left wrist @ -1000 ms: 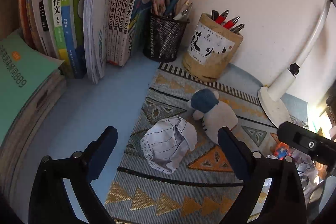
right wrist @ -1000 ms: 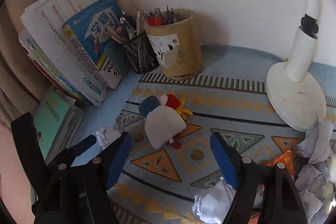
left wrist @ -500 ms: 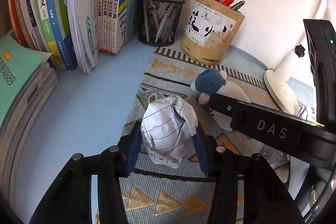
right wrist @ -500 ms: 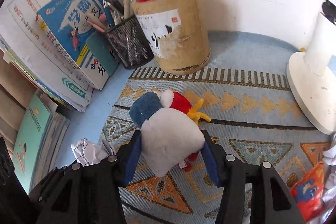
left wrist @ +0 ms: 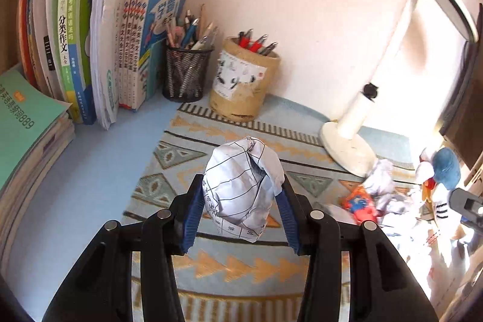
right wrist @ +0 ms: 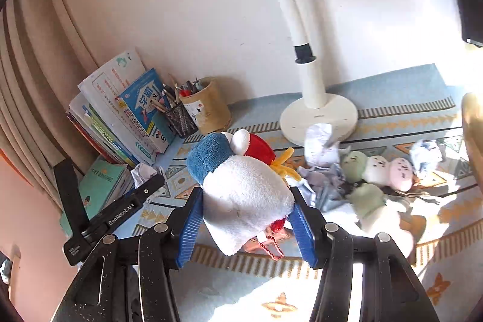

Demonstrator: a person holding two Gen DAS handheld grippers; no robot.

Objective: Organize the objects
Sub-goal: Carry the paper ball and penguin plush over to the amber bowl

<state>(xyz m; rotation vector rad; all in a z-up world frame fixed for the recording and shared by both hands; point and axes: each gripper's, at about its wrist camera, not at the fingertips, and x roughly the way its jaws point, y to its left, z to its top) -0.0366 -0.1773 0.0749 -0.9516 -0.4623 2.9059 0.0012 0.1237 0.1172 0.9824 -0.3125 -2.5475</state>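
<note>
A crumpled ball of lined paper [left wrist: 241,186] hangs above the patterned mat [left wrist: 187,153], and my left gripper [left wrist: 241,201] is shut on it, its blue pads pressing both sides. A plush toy [right wrist: 244,195] with a white body, blue cap and red top sits between the blue pads of my right gripper [right wrist: 246,207], which is shut on it and holds it off the mat. In the left wrist view the same plush toy [left wrist: 446,168] shows at the far right. In the right wrist view the paper ball [right wrist: 143,172] peeks out at the left.
Upright books [left wrist: 99,50] and a flat stack [left wrist: 27,122] line the left. A mesh pen cup [left wrist: 185,74] and a bamboo pen holder [left wrist: 241,86] stand by the wall. A white lamp base [right wrist: 318,116] sits behind loose crumpled papers [right wrist: 320,147] and small plush toys [right wrist: 377,168].
Both grippers closed, the left on the paper ball and the right on the plush toy, then lifted them off the mat. The right gripper carried the toy far to the right.
</note>
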